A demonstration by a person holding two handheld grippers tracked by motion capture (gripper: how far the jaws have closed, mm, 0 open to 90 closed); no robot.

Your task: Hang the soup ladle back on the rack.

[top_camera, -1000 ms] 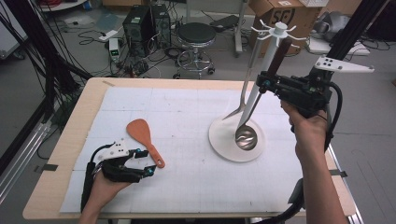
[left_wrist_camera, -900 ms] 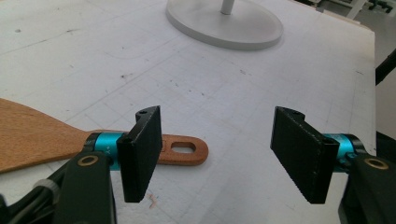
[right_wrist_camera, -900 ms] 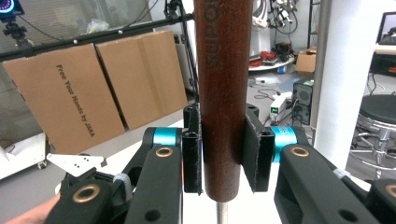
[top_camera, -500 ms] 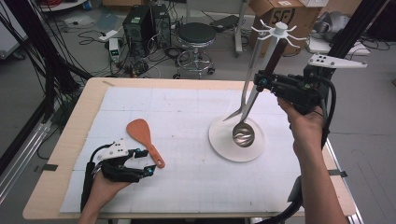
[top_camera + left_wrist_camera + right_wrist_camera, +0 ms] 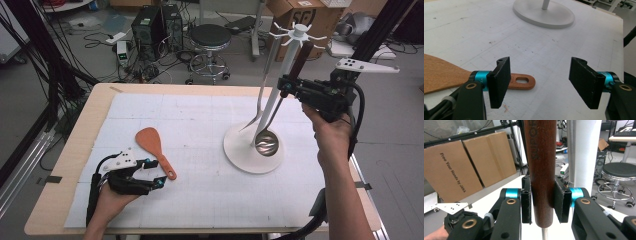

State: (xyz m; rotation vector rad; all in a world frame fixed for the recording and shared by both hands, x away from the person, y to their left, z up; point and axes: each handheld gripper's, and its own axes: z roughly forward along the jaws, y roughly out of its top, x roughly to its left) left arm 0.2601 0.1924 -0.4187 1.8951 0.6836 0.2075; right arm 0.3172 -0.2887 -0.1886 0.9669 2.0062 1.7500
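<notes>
This is a lab — a wooden table [image 5: 65,165] with a white mat stands among black computer towers [image 5: 155,22], a round stool [image 5: 210,37], cardboard boxes [image 5: 300,15] and lots of cables [image 5: 100,45] lying on the grey floor.

Dark brown ladle handle [image 5: 541,170], orange spatula [image 5: 152,143], white rack base [image 5: 239,146] (gridded white mat [image 5: 200,190])

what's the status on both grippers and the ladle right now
Right gripper shut on ladle handle, bowl over rack base. Left gripper open, beside orange spatula. Fork hangs close alongside the ladle.
</notes>
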